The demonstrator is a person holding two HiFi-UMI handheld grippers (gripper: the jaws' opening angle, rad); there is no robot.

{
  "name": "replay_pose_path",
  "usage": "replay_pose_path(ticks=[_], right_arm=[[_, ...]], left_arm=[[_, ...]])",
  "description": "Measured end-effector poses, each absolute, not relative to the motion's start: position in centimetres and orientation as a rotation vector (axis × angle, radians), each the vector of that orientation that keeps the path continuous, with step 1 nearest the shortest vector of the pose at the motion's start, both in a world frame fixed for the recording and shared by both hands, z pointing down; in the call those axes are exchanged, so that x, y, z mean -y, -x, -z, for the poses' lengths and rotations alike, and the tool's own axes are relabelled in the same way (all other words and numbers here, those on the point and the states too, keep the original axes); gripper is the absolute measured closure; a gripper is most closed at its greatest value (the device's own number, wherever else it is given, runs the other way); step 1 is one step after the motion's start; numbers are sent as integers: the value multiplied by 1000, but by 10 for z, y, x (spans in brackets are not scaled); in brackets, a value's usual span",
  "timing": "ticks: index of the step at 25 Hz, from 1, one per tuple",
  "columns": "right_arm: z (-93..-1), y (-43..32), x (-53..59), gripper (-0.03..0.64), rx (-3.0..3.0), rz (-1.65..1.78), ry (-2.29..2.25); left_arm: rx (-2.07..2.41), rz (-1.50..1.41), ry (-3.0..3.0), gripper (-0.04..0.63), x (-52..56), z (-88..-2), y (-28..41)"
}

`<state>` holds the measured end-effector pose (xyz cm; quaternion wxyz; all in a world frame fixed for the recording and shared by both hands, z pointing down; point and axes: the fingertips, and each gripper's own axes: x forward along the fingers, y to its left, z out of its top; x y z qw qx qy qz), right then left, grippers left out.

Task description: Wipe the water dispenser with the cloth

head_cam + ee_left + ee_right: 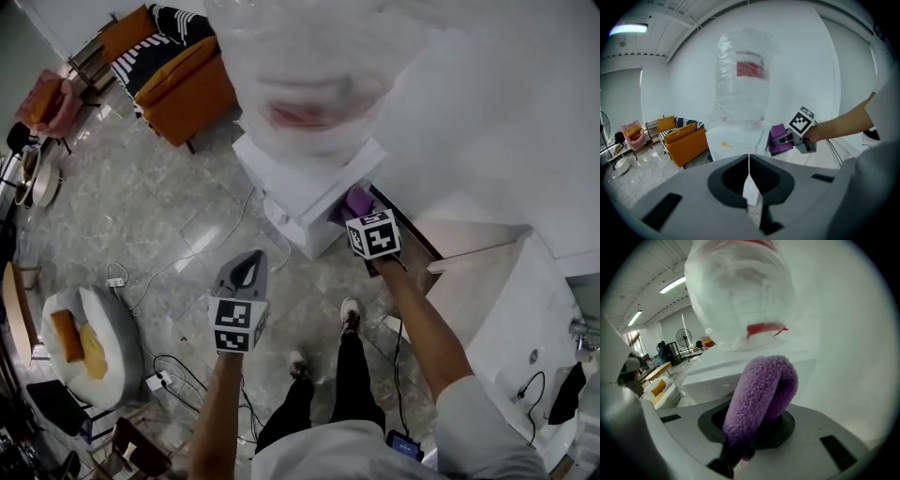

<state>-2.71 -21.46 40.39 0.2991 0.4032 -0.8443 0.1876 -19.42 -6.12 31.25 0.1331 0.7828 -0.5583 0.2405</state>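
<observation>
A white water dispenser (314, 183) stands by the wall with a clear plastic-wrapped bottle (314, 70) on top. My right gripper (361, 208) is shut on a folded purple fleece cloth (355, 201), which is held at the dispenser's right side near its top edge. The right gripper view shows the purple cloth (761, 394) looped out of the jaws just short of the dispenser's white top (740, 373). My left gripper (248, 272) hangs lower left of the dispenser, jaws together, holding nothing. From the left gripper view the dispenser (736, 143) and the cloth (779, 138) lie ahead.
An orange armchair (173, 80) with a striped cushion stands at the back left. A round white cushion (94, 342) lies on the floor at left, with cables and a power strip (157, 380) near my feet. A white counter (525, 319) runs along the right.
</observation>
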Motion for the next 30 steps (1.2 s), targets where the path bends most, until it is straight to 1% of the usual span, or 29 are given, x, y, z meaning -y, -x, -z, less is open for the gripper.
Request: replay_pose_path(ticks=[11, 19, 23, 30], right_arm=[[-397, 89, 151, 532, 2291, -454, -1016], [-396, 128, 99, 532, 2360, -418, -844], [-396, 94, 91, 533, 2334, -434, -952], [-398, -21, 115, 532, 2197, -420, -1262]], left_arm=[[1601, -734, -2307, 577, 14, -308, 220], [1561, -757, -2335, 577, -7, -311, 217], [1525, -766, -2342, 577, -10, -314, 208], [1467, -717, -2384, 577, 12, -321, 167]])
